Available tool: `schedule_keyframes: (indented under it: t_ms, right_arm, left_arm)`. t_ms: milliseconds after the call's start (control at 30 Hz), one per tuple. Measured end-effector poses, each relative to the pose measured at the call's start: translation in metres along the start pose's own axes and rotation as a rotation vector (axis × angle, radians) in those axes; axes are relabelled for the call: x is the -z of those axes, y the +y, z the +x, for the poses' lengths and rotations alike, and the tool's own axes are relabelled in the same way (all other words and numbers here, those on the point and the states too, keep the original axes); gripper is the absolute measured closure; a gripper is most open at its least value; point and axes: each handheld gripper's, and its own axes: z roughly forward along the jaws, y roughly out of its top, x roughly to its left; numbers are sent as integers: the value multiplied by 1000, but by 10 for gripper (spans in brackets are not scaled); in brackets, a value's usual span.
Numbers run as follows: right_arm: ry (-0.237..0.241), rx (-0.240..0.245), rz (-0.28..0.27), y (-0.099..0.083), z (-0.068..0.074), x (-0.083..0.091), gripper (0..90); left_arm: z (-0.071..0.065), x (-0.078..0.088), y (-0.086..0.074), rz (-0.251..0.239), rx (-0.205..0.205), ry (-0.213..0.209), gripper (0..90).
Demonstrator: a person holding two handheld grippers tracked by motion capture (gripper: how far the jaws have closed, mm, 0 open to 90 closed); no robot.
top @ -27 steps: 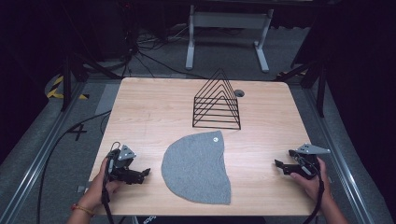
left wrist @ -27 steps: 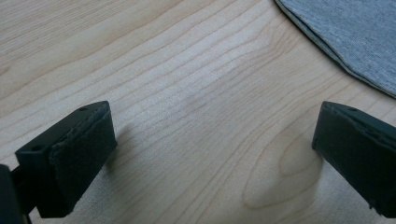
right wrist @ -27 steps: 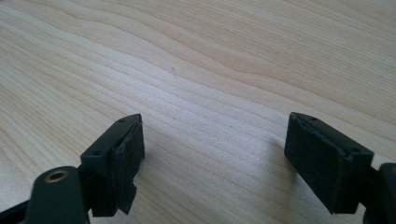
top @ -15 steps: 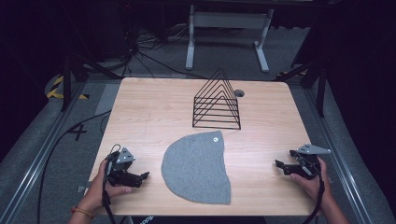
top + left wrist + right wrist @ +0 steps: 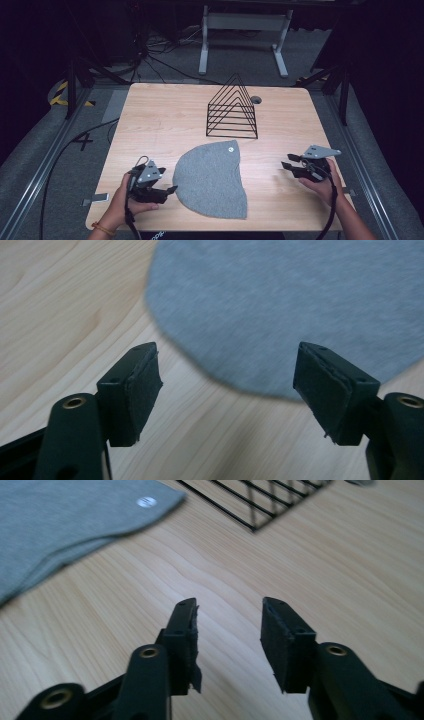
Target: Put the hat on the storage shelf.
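Basically: opening approach, nothing grasped yet.
Landmark: grey beanie (image 5: 210, 181), lying flat on the desk (image 5: 165, 120), near the front edge, roughly centred.
Beanie detail: small white round tag (image 5: 230, 149) at its far corner; curved edge faces the person's left, straight edge runs down the right side.
Left hand-held gripper (image 5: 170, 190): just left of the beanie's curved edge, jaws spread wide apart, empty; in the left gripper view the cloth edge (image 5: 240, 385) sits between and just beyond the pads (image 5: 142, 390), not touching.
Right hand-held gripper (image 5: 286, 162): well to the right of the beanie, jaws apart but narrower, empty, bare wood under it; pointed towards the beanie's far tagged corner.
Step in hand: likely lining up the left one for a pinch on the beanie's near-left rim.
Next move needs: left gripper eased forward and low so one pad slides under the cloth edge, then close; thin knit lies flat, so the pad may just push it and bunch it instead of catching.
Right side next: has to cross bare desk to reach the beanie.
Containers: black wire file rack (image 5: 232, 110) behind the beanie, all slots empty.
Other: round grommet hole (image 5: 256, 99) beyond the rack.
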Motion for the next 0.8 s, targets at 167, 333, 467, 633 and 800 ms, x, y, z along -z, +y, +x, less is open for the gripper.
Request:
schedule_keyframes:
  t_ms: [167, 333, 467, 633, 800]
  right_arm:
    - [111, 99, -6, 37, 24, -29, 736]
    - [193, 175, 0, 70, 47, -67, 799]
    - [225, 210, 11, 85, 57, -94, 829]
    - [249, 249, 54, 93, 70, -126, 863]
    - [248, 267, 101, 93, 77, -140, 842]
  left_arm:
    - [-26, -27, 26, -7, -83, -107, 331]
    - [-52, -52, 45, -5, -154, -207, 382]
    - [-71, -64, 55, -16, -218, -292, 445]
    - [-87, -84, 64, 19, -284, -336, 516]
    - [-84, -100, 59, 79, -276, -345, 558]
